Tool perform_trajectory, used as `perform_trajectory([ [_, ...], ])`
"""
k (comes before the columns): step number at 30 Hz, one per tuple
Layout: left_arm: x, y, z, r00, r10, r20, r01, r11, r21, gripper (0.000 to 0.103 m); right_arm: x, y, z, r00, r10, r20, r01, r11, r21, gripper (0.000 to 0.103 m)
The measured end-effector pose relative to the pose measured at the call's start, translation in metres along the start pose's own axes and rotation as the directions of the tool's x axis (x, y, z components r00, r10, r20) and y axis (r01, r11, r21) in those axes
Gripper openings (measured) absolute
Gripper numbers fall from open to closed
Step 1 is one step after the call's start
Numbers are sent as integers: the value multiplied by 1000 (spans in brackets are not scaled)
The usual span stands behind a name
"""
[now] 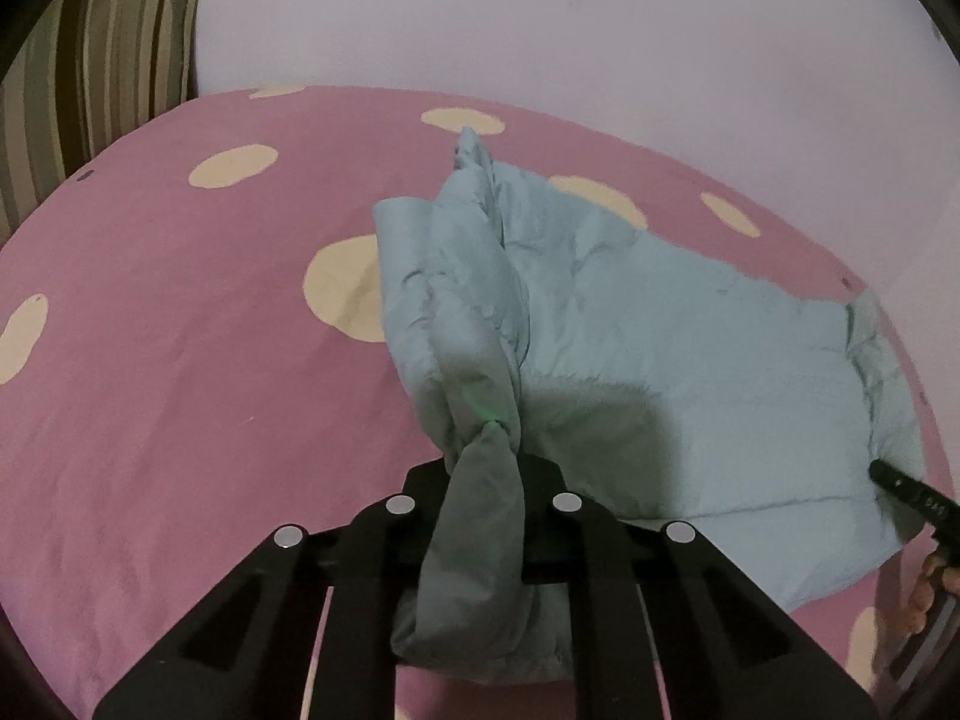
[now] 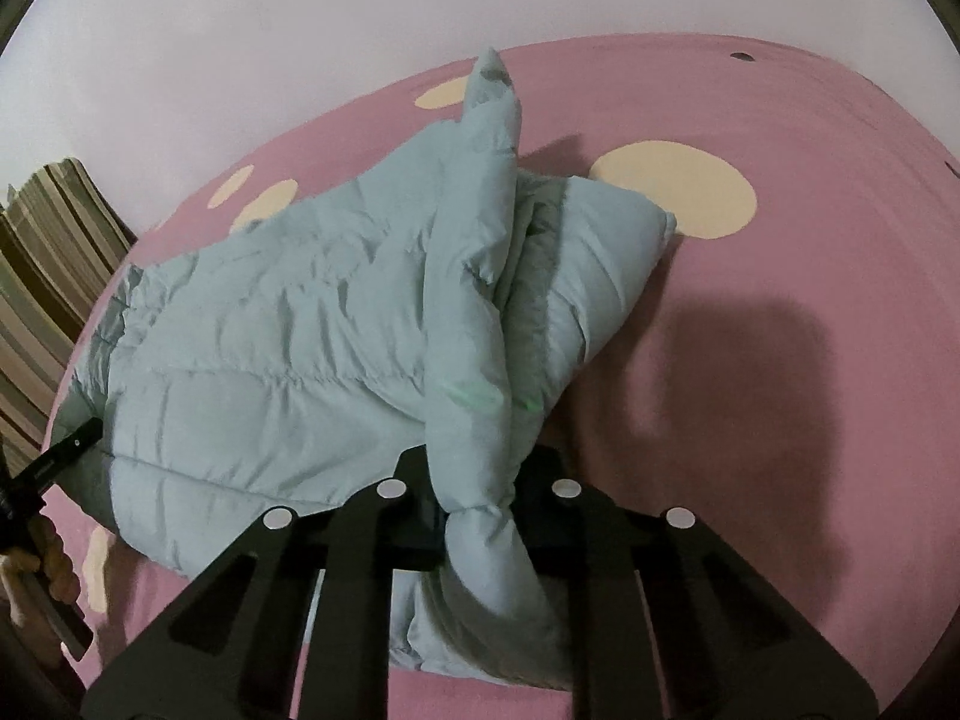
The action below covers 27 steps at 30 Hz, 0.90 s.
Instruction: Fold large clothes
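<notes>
A pale blue puffer jacket [image 1: 660, 330] lies on a pink bed sheet with cream dots [image 1: 180, 330]. My left gripper [image 1: 483, 468] is shut on a bunched fold at the jacket's near left edge, and the fabric bulges up between the fingers. In the right wrist view the same jacket [image 2: 288, 360] spreads to the left. My right gripper [image 2: 480, 498] is shut on a pinched fold at the jacket's near right edge. Each gripper's tip shows in the other's view: the right one [image 1: 900, 486] and the left one [image 2: 66, 450].
A striped pillow or cushion [image 1: 102, 78] stands at the bed's far left corner, also seen as stripes [image 2: 42, 300] at the left edge. A pale wall [image 1: 540, 18] runs behind the bed. A person's hand [image 2: 36, 570] holds the left gripper's handle.
</notes>
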<state>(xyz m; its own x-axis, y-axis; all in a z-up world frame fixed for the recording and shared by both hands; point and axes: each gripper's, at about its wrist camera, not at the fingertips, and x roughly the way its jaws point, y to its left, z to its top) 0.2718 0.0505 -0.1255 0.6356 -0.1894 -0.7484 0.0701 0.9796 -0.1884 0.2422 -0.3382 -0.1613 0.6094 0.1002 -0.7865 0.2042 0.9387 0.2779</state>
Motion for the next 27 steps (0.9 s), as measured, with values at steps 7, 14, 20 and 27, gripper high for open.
perform_trajectory([
  [7,-33,5,-25,1000,-10,7,10,999,-31,12,-24,4,-17,999,38,4,-38,999,-1,13],
  [14,-57,17,-58,1000,7,-13,-8,999,-54,12,-25,2,-34,998,61,-19,-61,998,6,13],
  [20,-70,23,-78,999,26,-26,-27,998,-61,12,-30,4,-46,997,73,-23,-73,997,6,13],
  [27,-84,27,-97,999,39,-23,-40,997,-65,12,-31,6,-50,996,83,-27,-83,997,4,13],
])
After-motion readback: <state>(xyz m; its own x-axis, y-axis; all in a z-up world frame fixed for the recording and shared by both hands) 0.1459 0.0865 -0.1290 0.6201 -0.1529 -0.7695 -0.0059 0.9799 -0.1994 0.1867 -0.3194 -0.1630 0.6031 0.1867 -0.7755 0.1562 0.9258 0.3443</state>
